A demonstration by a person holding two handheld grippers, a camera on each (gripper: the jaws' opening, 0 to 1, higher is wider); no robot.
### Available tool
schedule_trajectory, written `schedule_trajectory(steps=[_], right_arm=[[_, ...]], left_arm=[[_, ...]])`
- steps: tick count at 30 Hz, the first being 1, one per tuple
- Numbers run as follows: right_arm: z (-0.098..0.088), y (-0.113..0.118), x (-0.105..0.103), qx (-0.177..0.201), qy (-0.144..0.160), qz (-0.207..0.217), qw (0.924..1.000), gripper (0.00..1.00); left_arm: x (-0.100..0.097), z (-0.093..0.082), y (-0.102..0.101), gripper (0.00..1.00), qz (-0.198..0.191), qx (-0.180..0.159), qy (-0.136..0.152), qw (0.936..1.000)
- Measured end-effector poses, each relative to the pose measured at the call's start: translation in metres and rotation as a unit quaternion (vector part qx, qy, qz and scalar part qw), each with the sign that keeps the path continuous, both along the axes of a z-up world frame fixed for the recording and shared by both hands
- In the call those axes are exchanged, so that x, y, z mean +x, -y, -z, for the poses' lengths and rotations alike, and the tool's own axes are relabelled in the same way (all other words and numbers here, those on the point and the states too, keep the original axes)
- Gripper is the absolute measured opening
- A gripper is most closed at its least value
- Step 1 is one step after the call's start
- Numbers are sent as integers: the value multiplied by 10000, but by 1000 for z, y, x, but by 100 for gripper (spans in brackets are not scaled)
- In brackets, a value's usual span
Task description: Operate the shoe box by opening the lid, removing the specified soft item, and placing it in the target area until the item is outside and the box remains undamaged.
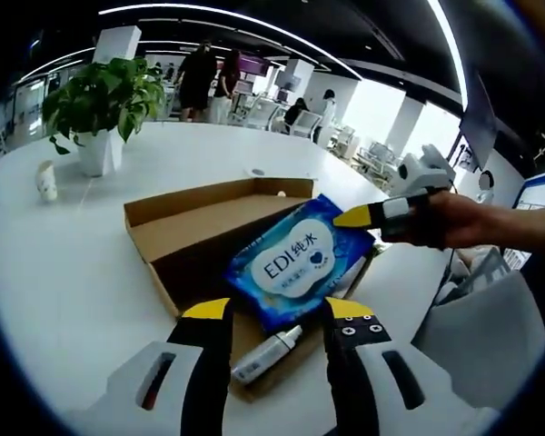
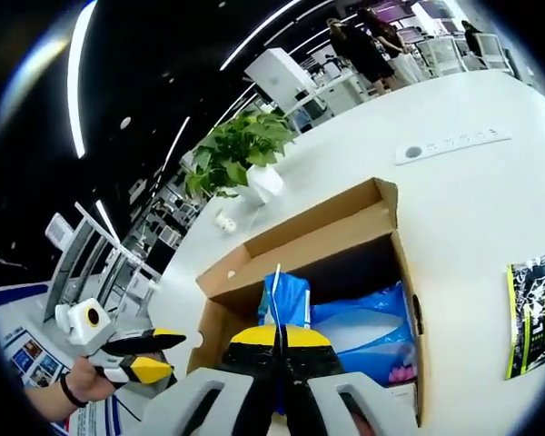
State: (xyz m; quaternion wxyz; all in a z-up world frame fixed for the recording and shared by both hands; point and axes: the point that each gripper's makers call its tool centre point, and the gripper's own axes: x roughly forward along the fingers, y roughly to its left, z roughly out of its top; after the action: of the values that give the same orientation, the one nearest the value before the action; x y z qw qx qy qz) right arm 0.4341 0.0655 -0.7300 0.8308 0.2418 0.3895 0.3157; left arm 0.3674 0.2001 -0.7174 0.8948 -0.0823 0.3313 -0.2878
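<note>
An open brown cardboard shoe box lies on a white table. A blue wet-wipe pack marked "EDI" hangs tilted over the box's near right corner. My right gripper, held in a hand, comes in from the right and is shut on the pack's upper right edge. In the right gripper view its jaws are closed on the thin edge of the blue pack above the box. My left gripper stands open just in front of the box, holding nothing; it appears again at the lower left.
A white tube lies in the box's near corner, and more blue wrapping lies inside. A potted plant and a small white figure stand beyond the box. A printed leaflet lies right of it. People stand far behind.
</note>
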Motion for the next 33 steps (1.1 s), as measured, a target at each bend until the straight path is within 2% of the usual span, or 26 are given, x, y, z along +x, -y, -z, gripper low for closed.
schedule_trajectory(steps=[4,8,16,27,33], right_arm=[[0,2,0,8,-4,43,10000,0],[-7,1,-12,14,8,68,10000,0],[-16,8,-22,19,-37,195,9998,0],[-12,23,-15,11,-119,331,9994,0],[-8,27,-11,56,-167,391,9991,0]], left_arm=[[4,3,2,39,27,23,-31,10000],[9,7,2,39,18,31,-102,9999],[19,16,7,38,-58,12,-309,9995],[36,36,27,38,2,36,-661,9978],[46,48,34,39,57,198,-755,9969]])
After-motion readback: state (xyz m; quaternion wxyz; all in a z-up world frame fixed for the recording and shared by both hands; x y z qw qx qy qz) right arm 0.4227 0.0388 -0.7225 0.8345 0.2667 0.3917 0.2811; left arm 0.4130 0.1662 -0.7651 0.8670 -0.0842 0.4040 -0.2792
